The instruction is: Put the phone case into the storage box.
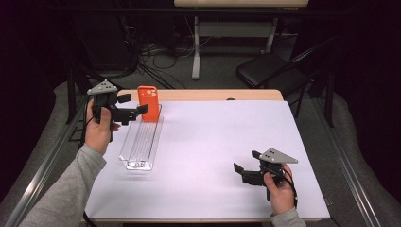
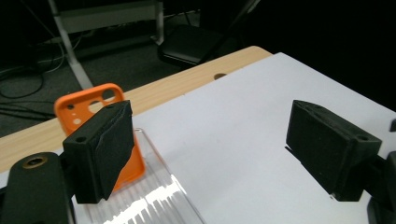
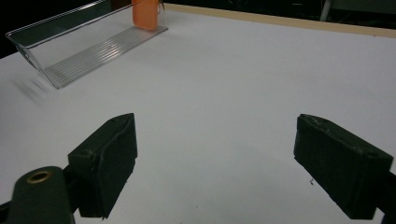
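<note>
1. The orange phone case [image 1: 148, 103] stands upright at the far end of the clear plastic tray [image 1: 140, 142]; the tray lies on the left part of the white table [image 1: 213, 142], running from near the far edge back toward the person; the case's camera holes sit at its top.
2. The left tool [image 1: 134, 110] hangs just beside the case on its left, held above the tray's far end; its jaws stand well apart with nothing between them; in the left gripper view the case [image 2: 107, 130] shows behind one jaw, not pinched.
3. The right tool [image 1: 245, 165] rests low over the near right part of the table, well apart from the tray and case; its jaws are spread wide over bare table.
4. In the right gripper view the tray [image 3: 84, 46] lies far off at upper left, with the case [image 3: 145, 14] standing at its far end.
</note>
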{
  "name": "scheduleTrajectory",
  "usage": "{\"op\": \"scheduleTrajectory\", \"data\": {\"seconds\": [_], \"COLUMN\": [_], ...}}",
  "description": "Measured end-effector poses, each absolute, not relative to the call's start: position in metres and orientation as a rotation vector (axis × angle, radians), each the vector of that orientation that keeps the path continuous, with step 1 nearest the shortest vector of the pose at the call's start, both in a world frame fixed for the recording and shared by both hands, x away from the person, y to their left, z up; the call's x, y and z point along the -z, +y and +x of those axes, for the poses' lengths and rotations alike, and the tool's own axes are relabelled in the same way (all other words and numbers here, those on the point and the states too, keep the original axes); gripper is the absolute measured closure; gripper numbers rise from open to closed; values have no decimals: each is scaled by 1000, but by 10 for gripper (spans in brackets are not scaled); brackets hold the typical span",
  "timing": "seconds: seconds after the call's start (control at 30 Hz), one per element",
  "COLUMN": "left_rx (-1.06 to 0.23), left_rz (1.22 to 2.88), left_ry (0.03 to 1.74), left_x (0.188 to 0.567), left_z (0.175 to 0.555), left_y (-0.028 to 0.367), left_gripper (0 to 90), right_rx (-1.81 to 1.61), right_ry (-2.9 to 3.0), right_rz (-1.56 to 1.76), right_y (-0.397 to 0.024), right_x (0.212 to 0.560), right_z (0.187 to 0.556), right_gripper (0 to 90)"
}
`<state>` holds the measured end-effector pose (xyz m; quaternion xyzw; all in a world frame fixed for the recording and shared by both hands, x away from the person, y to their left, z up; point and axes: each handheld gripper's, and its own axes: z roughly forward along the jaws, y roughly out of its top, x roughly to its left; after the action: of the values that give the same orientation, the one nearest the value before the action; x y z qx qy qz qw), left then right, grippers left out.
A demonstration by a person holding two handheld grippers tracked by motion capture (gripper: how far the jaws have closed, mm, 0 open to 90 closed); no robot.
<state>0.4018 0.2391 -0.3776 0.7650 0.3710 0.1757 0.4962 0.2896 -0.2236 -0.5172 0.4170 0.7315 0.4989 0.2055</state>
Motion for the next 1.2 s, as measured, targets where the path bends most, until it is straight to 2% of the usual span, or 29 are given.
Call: {"op": "scheduleTrajectory", "data": {"seconds": [0.57, 0.77, 1.2], "left_rx": [-453, -425, -408], "left_rz": [1876, 1867, 1792], "left_ry": [825, 804, 816], "left_x": [396, 404, 447], "left_z": [338, 317, 279], "left_y": [233, 234, 249], "left_gripper": [152, 152, 153], "right_rx": [-1357, -1349, -1349], "right_ry": [2072, 2088, 2067], "right_rz": [1130, 1114, 1128], "right_y": [-226, -230, -244], "right_x": [505, 500, 499], "right_z": [282, 276, 263], "right_gripper": [132, 132, 132]}}
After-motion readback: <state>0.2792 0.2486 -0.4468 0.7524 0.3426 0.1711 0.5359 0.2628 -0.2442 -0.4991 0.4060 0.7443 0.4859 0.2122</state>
